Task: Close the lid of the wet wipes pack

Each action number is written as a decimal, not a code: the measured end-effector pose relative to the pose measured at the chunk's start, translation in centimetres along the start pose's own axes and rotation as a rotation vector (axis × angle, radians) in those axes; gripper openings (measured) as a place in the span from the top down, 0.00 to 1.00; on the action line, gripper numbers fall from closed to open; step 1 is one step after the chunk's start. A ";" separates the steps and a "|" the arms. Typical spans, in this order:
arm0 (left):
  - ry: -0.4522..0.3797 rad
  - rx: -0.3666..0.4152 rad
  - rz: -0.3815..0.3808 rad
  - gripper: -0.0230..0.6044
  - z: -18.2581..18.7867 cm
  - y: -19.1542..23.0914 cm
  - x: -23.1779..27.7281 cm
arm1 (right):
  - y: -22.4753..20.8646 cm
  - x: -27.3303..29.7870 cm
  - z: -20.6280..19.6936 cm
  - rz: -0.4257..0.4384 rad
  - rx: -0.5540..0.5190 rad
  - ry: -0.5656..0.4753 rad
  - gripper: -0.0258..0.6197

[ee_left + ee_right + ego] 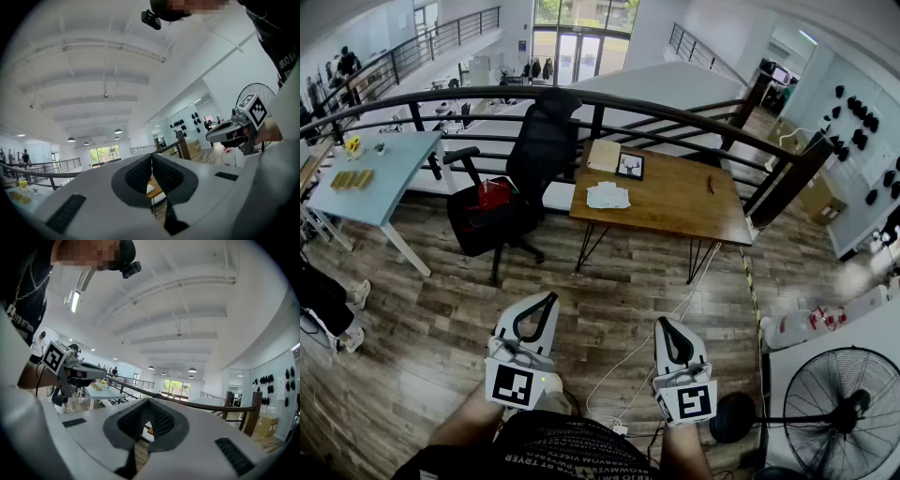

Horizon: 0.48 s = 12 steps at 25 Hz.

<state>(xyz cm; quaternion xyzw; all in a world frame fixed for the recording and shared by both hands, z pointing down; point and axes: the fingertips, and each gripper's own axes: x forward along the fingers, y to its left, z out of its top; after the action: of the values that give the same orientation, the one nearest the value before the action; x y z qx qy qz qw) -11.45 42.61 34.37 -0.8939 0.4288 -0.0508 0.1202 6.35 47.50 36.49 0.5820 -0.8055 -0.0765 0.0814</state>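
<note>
Holding level at 6 o'clock: left tongs (549,298) and right tongs (665,324), both closed, nothing held. White pack (607,196) lies on bench (675,202), 12 o'clock of the tongs, well apart.
</note>
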 end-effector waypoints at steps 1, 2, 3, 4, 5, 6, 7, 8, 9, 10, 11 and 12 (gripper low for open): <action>-0.001 0.001 -0.002 0.92 -0.1 0.5 0.7 | -0.2 0.7 -0.1 0.000 0.002 0.004 0.94; -0.001 0.002 -0.004 0.92 -0.3 0.9 1.3 | -0.4 1.4 -0.2 0.000 0.003 0.009 0.94; 0.001 0.003 -0.006 0.92 -0.5 1.4 1.9 | -0.6 2.0 -0.3 0.001 0.004 0.013 0.94; 0.004 0.004 -0.009 0.92 -0.8 1.8 2.4 | -0.7 2.7 -0.4 0.003 0.006 0.017 0.94; 0.006 0.004 -0.011 0.92 -1.1 2.2 2.9 | -0.8 3.3 -0.6 0.006 0.011 0.021 0.94; 0.009 0.001 -0.013 0.92 -1.5 2.5 3.4 | -0.9 3.9 -0.8 0.011 0.019 0.025 0.94; 0.015 -0.002 -0.016 0.92 -1.9 2.8 3.9 | -1.1 4.4 -1.0 0.014 0.028 0.028 0.94; 0.022 -0.005 -0.021 0.92 -2.3 3.0 4.3 | -1.2 4.9 -1.2 0.017 0.037 0.031 0.94; 0.029 -0.007 -0.026 0.92 -2.6 3.2 4.8 | -1.4 5.4 -1.3 0.019 0.045 0.033 0.94; 0.032 -0.009 -0.030 0.92 -2.9 3.5 5.3 | -1.5 5.9 -1.3 0.021 0.053 0.034 0.94; 0.032 -0.010 -0.032 0.92 -3.0 3.9 5.7 | -1.7 6.5 -1.3 0.023 0.060 0.035 0.94; 0.030 -0.011 -0.034 0.92 -3.1 4.3 6.2 | -1.8 7.1 -1.3 0.026 0.064 0.035 0.94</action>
<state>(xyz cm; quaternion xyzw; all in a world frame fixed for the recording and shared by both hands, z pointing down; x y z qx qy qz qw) -11.45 34.67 36.14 -0.9008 0.4157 -0.0637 0.1080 6.05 40.15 37.64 0.5752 -0.8134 -0.0393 0.0778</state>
